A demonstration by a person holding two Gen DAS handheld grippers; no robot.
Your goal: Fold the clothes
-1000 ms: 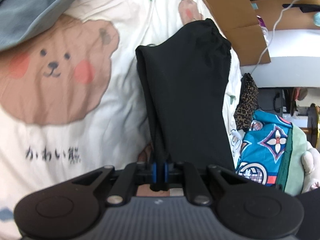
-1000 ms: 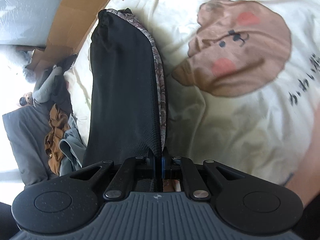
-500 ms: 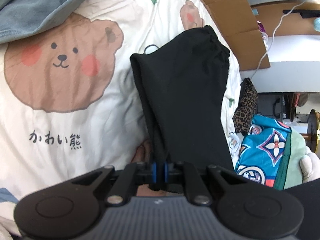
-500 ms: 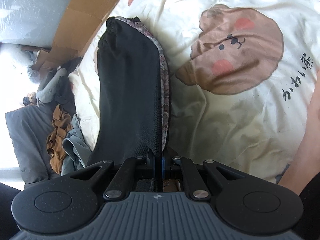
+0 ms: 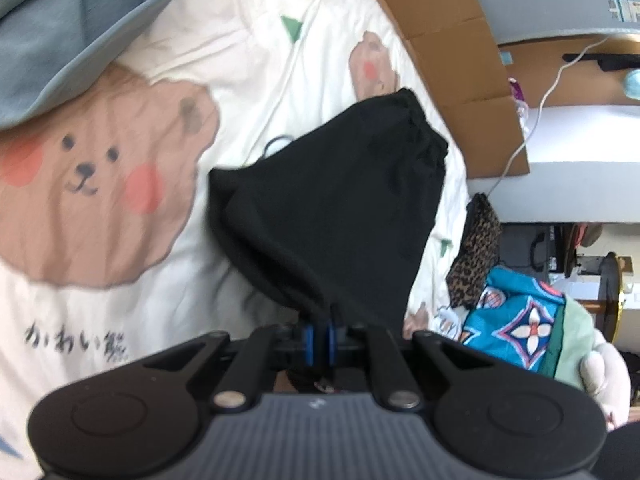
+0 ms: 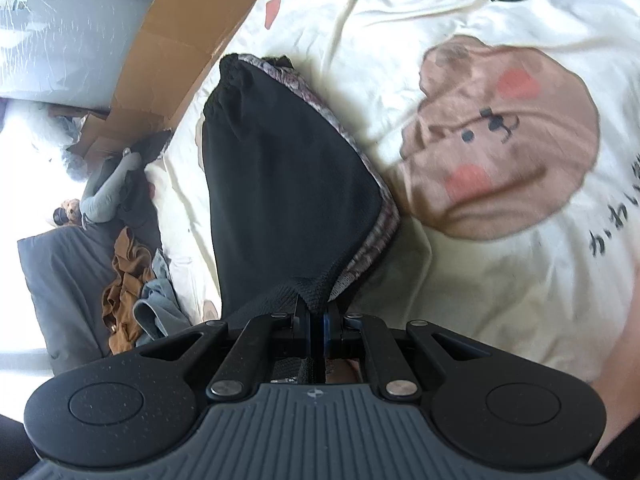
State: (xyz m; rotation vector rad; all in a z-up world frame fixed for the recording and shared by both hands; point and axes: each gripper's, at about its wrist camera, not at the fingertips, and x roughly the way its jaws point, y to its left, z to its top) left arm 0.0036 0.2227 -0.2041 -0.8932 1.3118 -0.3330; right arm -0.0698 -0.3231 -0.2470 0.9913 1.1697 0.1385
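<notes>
Left wrist view: the left claw pinches the black shorts mid-frame; the right claw pinches another corner, probably lifting them to fold on the bear blanket.

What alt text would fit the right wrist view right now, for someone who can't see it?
The right gripper is shut on a corner of a black garment with a grey patterned lining, which stretches away over a cream bedsheet printed with a brown bear. Cardboard and a pile of clothes sit to the left.
</notes>
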